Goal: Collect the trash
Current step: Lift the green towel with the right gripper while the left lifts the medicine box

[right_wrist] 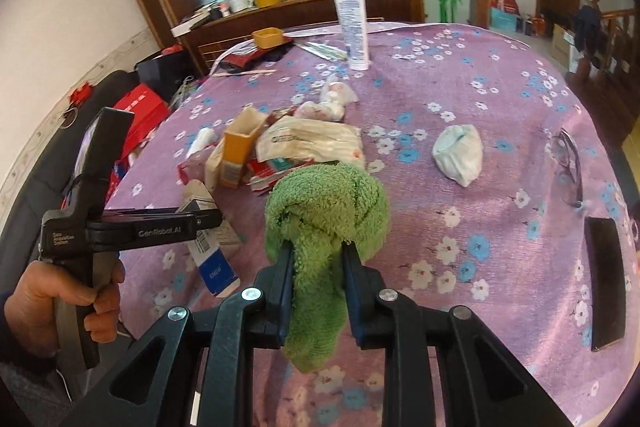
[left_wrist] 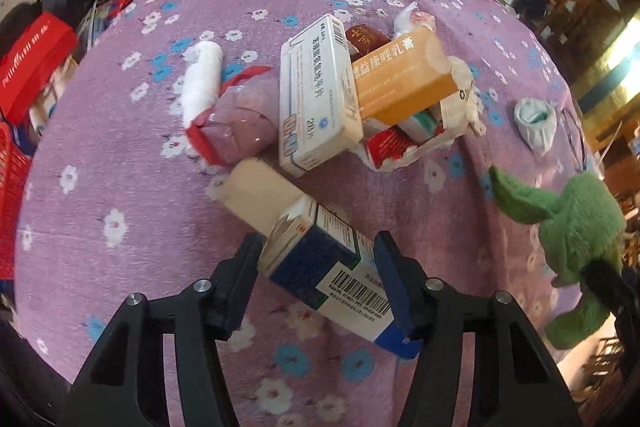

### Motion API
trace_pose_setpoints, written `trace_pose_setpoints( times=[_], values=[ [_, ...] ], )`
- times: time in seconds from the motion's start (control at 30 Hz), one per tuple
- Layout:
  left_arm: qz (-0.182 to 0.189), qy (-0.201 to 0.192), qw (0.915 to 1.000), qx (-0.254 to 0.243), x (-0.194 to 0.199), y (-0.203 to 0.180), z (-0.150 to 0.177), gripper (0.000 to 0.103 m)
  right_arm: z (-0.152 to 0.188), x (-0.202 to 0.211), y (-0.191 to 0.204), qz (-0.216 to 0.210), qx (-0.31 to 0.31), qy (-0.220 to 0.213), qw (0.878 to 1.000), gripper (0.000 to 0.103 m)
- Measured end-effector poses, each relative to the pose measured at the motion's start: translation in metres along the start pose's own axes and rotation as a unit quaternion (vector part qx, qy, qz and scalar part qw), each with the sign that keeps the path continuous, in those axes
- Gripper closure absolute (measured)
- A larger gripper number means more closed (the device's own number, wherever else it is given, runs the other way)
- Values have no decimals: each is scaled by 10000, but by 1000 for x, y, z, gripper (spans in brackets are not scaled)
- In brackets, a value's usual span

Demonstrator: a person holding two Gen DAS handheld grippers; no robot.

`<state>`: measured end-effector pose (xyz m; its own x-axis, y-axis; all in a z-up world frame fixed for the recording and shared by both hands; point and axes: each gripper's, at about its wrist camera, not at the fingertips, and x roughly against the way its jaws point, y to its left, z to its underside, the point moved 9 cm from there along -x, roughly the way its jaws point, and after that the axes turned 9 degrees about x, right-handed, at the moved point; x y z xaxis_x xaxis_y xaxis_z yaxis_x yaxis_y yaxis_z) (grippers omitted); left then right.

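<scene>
My left gripper [left_wrist: 320,259] is shut on a blue and white box [left_wrist: 324,267] with a barcode, its pads against both long sides; in the right wrist view the same gripper [right_wrist: 208,223] and box [right_wrist: 214,259] sit low over the purple flowered tablecloth [left_wrist: 120,167]. Just beyond lies a heap of trash: a white medicine box [left_wrist: 316,95], an orange box [left_wrist: 400,75], a pink packet [left_wrist: 236,123], a cream carton [left_wrist: 260,187]. My right gripper [right_wrist: 316,259] is shut on a green towel [right_wrist: 328,203], also seen at the right edge as the green towel [left_wrist: 572,227].
A crumpled white wad [right_wrist: 458,153] lies apart on the right. Glasses [right_wrist: 568,167] and a flat black slab [right_wrist: 606,283] rest near the right table edge. An upright white tube [right_wrist: 354,27] and a yellow dish [right_wrist: 268,37] stand at the back. Red bags [left_wrist: 32,67] are beside the table.
</scene>
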<state>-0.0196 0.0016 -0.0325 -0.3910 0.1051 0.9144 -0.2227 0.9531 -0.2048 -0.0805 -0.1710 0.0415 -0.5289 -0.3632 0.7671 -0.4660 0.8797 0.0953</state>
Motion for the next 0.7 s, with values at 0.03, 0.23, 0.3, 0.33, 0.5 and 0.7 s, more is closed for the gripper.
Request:
trace_pose_setpoints(
  times=[0.03, 0.23, 0.3, 0.33, 0.5, 0.7],
  values=[
    [-32, -22, 10000, -34, 1, 1, 0, 43, 1, -3, 3, -51, 2, 28, 10000, 79],
    [-141, -137, 9998, -61, -6, 6, 4, 34, 2, -11, 17, -111, 60, 70, 9999, 78],
    [-186, -221, 9996, -73, -4, 9, 3, 50, 0, -11, 19, -82, 78, 72, 9999, 78],
    [-77, -207, 9997, -74, -1, 10, 4, 53, 0, -12, 20, -72, 83, 73, 9999, 78],
    [242, 4, 9997, 85, 7, 22, 9, 41, 1, -12, 24, -34, 89, 105, 9999, 79],
    [328, 177, 9972, 653, 17, 31, 30, 31, -1, -10, 24, 25, 72, 62, 10000, 79]
  ],
)
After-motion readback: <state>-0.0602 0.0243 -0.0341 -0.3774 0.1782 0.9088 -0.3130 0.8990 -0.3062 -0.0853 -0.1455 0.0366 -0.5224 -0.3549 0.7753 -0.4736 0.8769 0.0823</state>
